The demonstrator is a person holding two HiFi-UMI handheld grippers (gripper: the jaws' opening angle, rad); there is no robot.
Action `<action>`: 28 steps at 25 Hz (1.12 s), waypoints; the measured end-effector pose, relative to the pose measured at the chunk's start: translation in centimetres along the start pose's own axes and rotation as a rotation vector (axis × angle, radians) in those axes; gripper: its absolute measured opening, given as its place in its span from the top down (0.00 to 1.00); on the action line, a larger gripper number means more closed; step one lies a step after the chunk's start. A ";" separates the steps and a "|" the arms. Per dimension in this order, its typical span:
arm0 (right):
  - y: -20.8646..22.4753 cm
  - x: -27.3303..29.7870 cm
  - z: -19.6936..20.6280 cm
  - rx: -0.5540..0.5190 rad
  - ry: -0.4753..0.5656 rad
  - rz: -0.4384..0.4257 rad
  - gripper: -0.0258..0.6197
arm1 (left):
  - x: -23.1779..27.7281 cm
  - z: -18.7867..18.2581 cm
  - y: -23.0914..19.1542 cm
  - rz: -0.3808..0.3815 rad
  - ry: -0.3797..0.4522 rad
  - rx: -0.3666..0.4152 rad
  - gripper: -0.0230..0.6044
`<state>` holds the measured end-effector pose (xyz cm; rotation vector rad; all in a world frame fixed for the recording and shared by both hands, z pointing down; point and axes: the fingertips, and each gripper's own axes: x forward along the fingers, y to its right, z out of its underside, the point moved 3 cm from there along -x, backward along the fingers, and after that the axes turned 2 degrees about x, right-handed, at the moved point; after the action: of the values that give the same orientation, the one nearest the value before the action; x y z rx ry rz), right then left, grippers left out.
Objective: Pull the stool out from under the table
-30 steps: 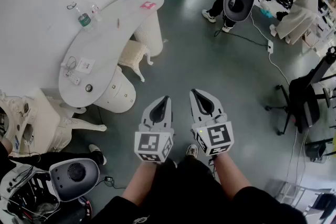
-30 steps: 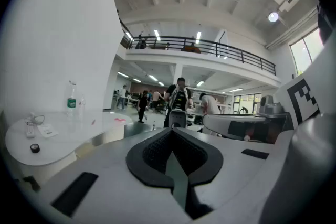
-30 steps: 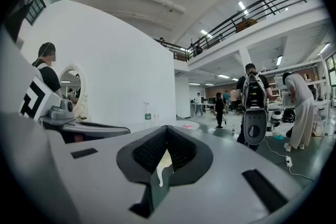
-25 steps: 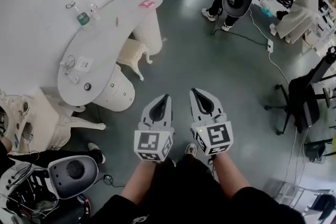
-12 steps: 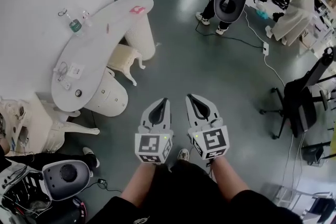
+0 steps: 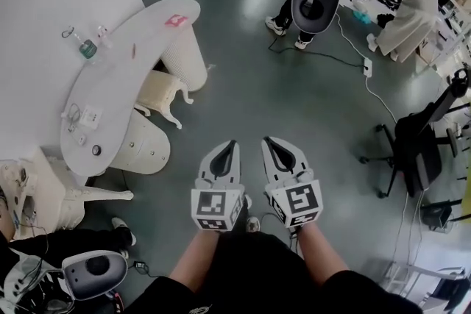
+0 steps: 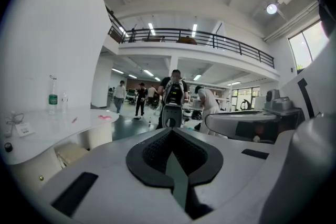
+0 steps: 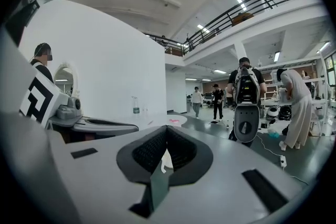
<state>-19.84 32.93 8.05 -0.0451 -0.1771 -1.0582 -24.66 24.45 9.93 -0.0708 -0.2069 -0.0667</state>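
Note:
The cream stool (image 6: 163, 95) with carved legs stands tucked under the curved white table (image 6: 140, 48), between its ribbed column (image 6: 184, 59) and its round drum base (image 6: 143, 143). In the left gripper view the stool (image 7: 71, 152) shows low at the left under the table (image 7: 58, 120). My left gripper (image 6: 234, 145) and right gripper (image 6: 266, 140) are held side by side over the grey floor, right of and nearer than the stool, apart from it. Both are shut and empty.
On the table lie a bottle (image 6: 87, 48), a pink item (image 6: 175, 20) and small bits. An ornate white chair (image 6: 66, 195) stands at lower left. Ahead are a person with a grey device (image 6: 316, 0), a floor cable (image 6: 353, 59) and an office chair (image 6: 412, 151).
The table and stool have slid left and down in the head view as I move forward. Both grippers stay shut, side by side.

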 end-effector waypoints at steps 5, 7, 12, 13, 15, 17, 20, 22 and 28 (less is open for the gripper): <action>3.6 5.4 -1.0 -0.038 -0.013 0.013 0.95 | 7.1 -1.1 -2.5 0.034 0.019 -0.022 0.95; 5.3 7.8 -1.4 -0.052 -0.029 0.023 0.95 | 10.3 -1.7 -3.6 0.054 0.021 -0.029 0.95; 8.9 14.7 -3.0 -0.089 -0.075 0.023 0.95 | 17.7 -3.5 -6.9 0.085 0.017 -0.044 0.95; 9.5 16.2 -3.4 -0.099 -0.077 0.019 0.95 | 19.0 -4.0 -7.8 0.083 0.026 -0.047 0.95; 10.2 18.8 -4.2 -0.118 -0.077 0.008 0.95 | 21.2 -5.0 -9.5 0.073 0.045 -0.055 0.95; 10.9 21.0 -4.7 -0.133 -0.078 -0.007 0.95 | 23.1 -5.6 -11.1 0.051 0.048 -0.059 0.95; 11.7 24.1 -5.2 -0.143 -0.089 -0.048 0.95 | 24.8 -6.4 -13.1 0.009 0.046 -0.063 0.95; 12.0 26.5 -5.4 -0.153 -0.091 -0.091 0.95 | 25.9 -6.6 -14.8 -0.030 0.049 -0.072 0.95; 12.4 35.2 -5.4 -0.176 -0.092 -0.304 0.95 | 29.1 -6.0 -20.5 -0.225 0.025 -0.100 0.95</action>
<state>8.47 7.96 9.16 -0.2318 -0.1771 -1.3742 3.46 1.85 11.40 -0.1458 -0.1862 -0.3019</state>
